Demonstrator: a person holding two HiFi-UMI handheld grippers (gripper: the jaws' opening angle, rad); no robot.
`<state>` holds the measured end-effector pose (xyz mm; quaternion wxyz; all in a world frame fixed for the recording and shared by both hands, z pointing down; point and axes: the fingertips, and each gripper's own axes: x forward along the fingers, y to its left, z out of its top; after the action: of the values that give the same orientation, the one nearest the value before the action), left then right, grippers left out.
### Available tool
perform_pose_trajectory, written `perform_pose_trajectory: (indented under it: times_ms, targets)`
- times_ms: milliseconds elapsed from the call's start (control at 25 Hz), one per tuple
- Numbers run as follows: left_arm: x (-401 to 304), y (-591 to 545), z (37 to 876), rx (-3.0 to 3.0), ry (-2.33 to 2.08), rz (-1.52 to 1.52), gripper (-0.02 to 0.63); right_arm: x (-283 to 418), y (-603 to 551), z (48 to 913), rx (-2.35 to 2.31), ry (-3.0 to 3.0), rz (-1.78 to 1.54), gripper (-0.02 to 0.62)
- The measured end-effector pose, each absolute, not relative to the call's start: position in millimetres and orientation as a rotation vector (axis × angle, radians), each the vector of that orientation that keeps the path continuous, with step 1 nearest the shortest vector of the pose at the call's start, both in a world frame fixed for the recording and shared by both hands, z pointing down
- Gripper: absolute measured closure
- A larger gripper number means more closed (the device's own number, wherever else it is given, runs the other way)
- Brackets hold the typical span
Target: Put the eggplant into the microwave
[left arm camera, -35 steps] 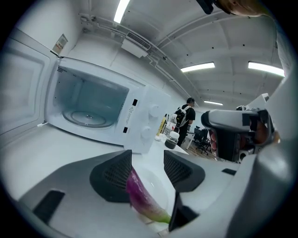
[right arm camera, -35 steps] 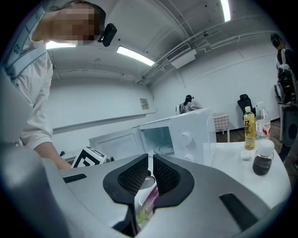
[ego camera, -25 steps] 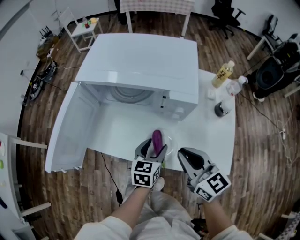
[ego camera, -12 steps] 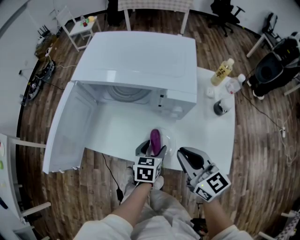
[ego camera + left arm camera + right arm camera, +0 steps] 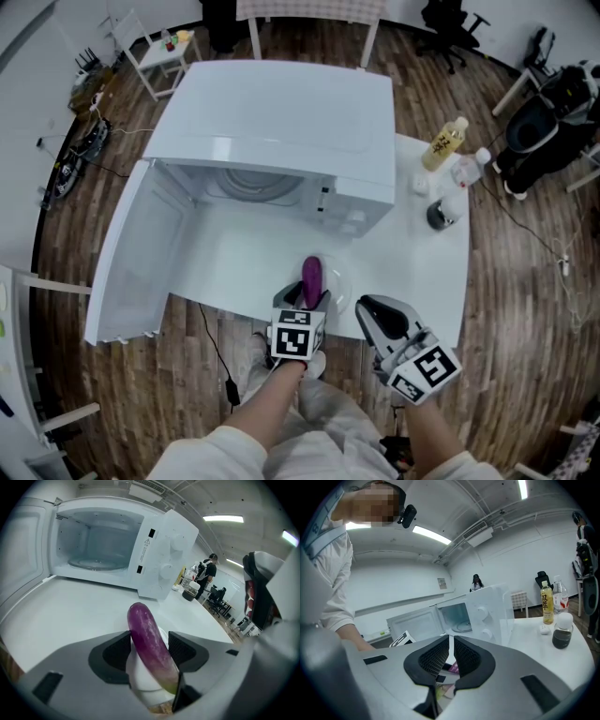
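Observation:
A purple eggplant [image 5: 312,277] lies on a small white dish [image 5: 334,281] near the front edge of the white table [image 5: 412,262]. My left gripper [image 5: 306,302] points down over it, and in the left gripper view the eggplant [image 5: 149,641] fills the gap, both pads touching its sides. Its jaws have just been closing with the eggplant between them. The dish [image 5: 140,679] still carries the eggplant. The white microwave [image 5: 281,122] stands behind with its door [image 5: 131,258] swung open to the left and its cavity [image 5: 93,541] empty. My right gripper [image 5: 377,316] hovers to the right, shut on nothing.
At the table's right end stand a yellow drink bottle [image 5: 445,145], a clear water bottle [image 5: 469,172], a dark jar [image 5: 442,217] and a small white object [image 5: 422,186]. Chairs and a black bag stand on the wooden floor around the table.
My left gripper has sunk a little and tipped further down over the eggplant, its jaws drawing in on it. The right gripper has kept still.

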<state>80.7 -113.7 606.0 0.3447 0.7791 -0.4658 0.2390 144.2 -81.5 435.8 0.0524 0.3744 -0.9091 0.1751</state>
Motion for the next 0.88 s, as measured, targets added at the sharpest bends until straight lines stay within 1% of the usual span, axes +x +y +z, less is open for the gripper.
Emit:
perform_pose_trajectory:
  times_ms: [280, 560, 880]
  targets:
    - [77, -111, 602, 2.049, -1.188, 0.574, 0.371, 140, -78, 437, 1.152, -2.754, 0.533, 0.557]
    - [71, -111, 580, 2.112, -1.166, 0.49, 0.371, 132, -77, 434, 1.164, -2.756, 0.53, 0.557]
    - [49, -117, 547, 2.204, -1.18, 0.415, 0.373, 110, -80, 428, 1.158, -2.774, 0.512, 0.557]
